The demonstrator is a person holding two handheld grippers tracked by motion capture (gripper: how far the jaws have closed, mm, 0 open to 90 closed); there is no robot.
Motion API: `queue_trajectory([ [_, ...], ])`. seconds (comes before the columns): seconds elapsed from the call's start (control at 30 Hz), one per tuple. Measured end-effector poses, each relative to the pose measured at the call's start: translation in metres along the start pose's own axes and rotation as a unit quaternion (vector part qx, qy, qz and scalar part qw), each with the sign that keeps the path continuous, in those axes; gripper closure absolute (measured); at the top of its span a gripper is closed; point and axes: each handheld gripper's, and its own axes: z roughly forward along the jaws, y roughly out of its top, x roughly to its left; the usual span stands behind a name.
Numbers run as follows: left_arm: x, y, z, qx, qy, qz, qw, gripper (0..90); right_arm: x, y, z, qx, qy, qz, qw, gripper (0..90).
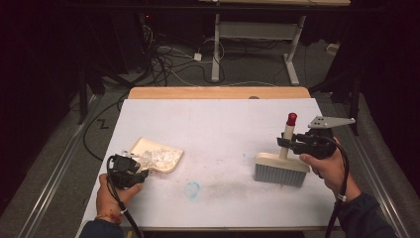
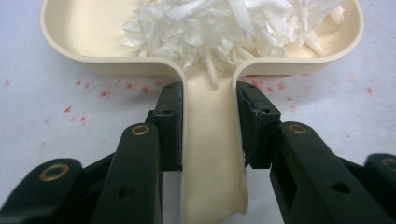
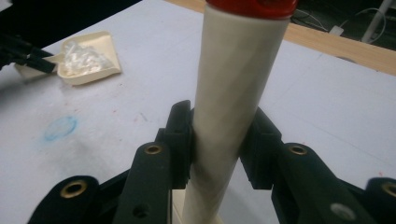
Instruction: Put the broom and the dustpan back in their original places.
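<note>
The cream dustpan (image 1: 154,154) lies flat on the left part of the white bench (image 1: 223,124), near the front edge, its pan pointing away from the person. A heap of white shredded scraps (image 2: 233,25) fills the pan, and one strip trails down into the channel of the handle (image 2: 212,154). The left tool (image 1: 141,174) is clenched on that handle: in the left gripper view both black pads press against the handle's sides just behind the pan's curved back wall. Small red specks (image 2: 112,88) dot the bench surface on either side of the handle.

Well apart from the dustpan, on the right part of the bench, stands the hand brush (image 1: 281,168), upright, its grey bristles down on the surface and its cream handle with the red cap (image 1: 291,119) rising straight up. The right tool (image 1: 283,142) grasps the handle about midway up, coming in level from the right; in the right gripper view the pads sit on both sides of the cream shaft (image 3: 233,107), the left pad tight against it and the right pad at its edge.

Between the two things, nearer the front edge, a faint blue ring (image 1: 192,189) marks the bench, with a greyish smudge (image 1: 228,186) just to its right. Beyond the bench's wooden far edge (image 1: 218,92), cables lie on the floor (image 1: 173,64).
</note>
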Motion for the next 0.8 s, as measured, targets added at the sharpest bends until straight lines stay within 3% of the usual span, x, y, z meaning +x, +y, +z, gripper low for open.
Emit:
queue_trajectory([
  [0.2,0.0,0.0,0.0,-0.005,0.008,-0.013,0.9999,63.1,-0.013,-0.001,0.018,0.0,-0.02,0.026,0.9994,66.0],
  [0.3,0.0,0.0,0.002,-0.005,0.008,-0.016,0.9998,63.0,-0.019,-0.002,0.028,-0.004,-0.023,0.029,0.9993,64.8],
  [0.53,0.001,-0.002,0.0,-0.018,0.005,-0.027,0.9995,62.8,-0.033,-0.004,0.047,0.018,-0.044,0.043,0.998,62.2],
  [0.7,-0.001,-0.003,-0.002,-0.029,0.008,-0.038,0.9988,62.2,-0.037,-0.003,0.062,0.045,-0.078,0.029,0.9955,58.9],
  [0.8,-0.002,-0.004,-0.001,-0.029,-0.001,-0.04,0.9988,62.0,-0.037,-0.003,0.07,0.059,-0.089,0.02,0.9941,57.7],
])
